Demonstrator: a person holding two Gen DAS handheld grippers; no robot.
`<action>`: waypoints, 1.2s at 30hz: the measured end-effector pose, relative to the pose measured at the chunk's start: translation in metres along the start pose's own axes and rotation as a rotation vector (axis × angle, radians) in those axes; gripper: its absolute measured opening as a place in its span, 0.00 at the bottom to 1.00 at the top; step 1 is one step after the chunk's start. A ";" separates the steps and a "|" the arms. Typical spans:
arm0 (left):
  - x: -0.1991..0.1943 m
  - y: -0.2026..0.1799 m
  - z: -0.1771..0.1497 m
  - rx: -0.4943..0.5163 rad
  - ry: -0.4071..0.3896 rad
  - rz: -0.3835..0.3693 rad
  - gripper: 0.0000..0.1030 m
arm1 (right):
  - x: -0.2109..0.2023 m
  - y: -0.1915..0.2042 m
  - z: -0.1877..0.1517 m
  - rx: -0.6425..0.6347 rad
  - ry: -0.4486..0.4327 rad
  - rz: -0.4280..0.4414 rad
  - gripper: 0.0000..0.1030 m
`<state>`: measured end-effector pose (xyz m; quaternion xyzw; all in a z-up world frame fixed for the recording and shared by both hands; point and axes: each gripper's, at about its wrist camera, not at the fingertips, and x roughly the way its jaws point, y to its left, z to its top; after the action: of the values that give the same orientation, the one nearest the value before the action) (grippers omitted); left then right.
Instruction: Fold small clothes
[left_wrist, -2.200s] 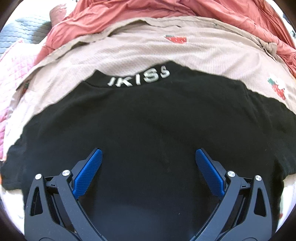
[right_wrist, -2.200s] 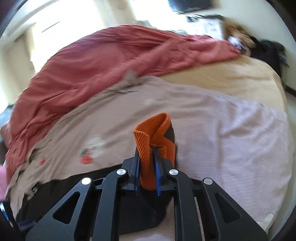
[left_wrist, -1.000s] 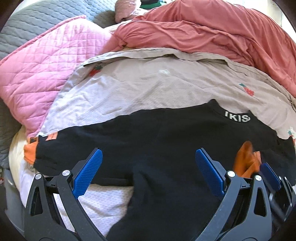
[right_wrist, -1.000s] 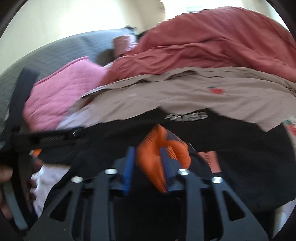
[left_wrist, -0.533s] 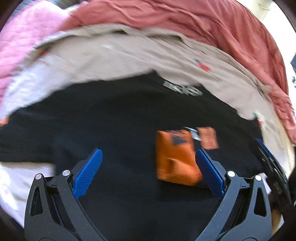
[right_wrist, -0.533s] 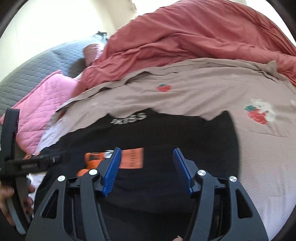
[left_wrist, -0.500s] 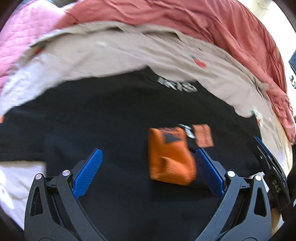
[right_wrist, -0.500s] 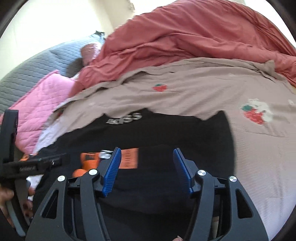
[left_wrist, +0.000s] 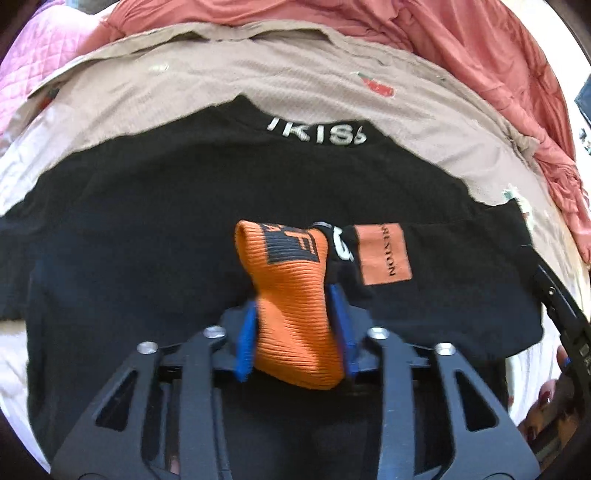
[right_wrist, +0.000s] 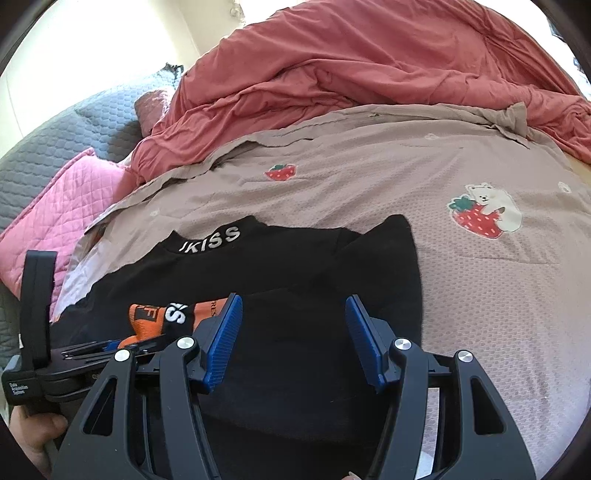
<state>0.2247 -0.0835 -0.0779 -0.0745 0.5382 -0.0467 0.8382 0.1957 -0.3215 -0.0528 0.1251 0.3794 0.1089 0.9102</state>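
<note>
A black top (left_wrist: 147, 221) with white collar lettering lies flat on the bed. One sleeve is folded across its middle, ending in an orange ribbed cuff (left_wrist: 288, 266) beside an orange label (left_wrist: 384, 254). My left gripper (left_wrist: 293, 306) is closing, and its blue pads press the cuff from both sides. In the right wrist view the cuff (right_wrist: 147, 317) shows at lower left, with the left gripper's fingers (right_wrist: 110, 345) on it. My right gripper (right_wrist: 293, 306) hovers open over the right half of the top (right_wrist: 314, 266), nothing between its pads.
The top rests on a beige sheet (right_wrist: 480, 277) printed with strawberries. A rumpled red duvet (right_wrist: 369, 74) is piled behind it. A pink quilted pillow (right_wrist: 62, 206) and a grey quilt (right_wrist: 74, 129) lie at the left. A person's hand (right_wrist: 33, 428) holds the left gripper.
The right gripper let go of the orange cuff and drew back to the right. The left gripper came down over the cuff, and its wide jaws closed onto it.
</note>
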 end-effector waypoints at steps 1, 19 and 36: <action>-0.005 0.002 0.004 0.002 -0.017 0.003 0.22 | -0.002 -0.001 0.001 0.002 -0.008 0.001 0.56; -0.022 0.092 0.031 -0.046 -0.082 0.241 0.33 | 0.008 0.003 -0.004 -0.028 -0.018 -0.052 0.68; -0.005 0.086 -0.001 0.020 -0.027 0.277 0.67 | 0.052 0.037 -0.034 -0.177 0.173 -0.037 0.69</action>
<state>0.2218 0.0022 -0.0887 0.0084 0.5316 0.0653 0.8444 0.2033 -0.2660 -0.0995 0.0271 0.4478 0.1356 0.8834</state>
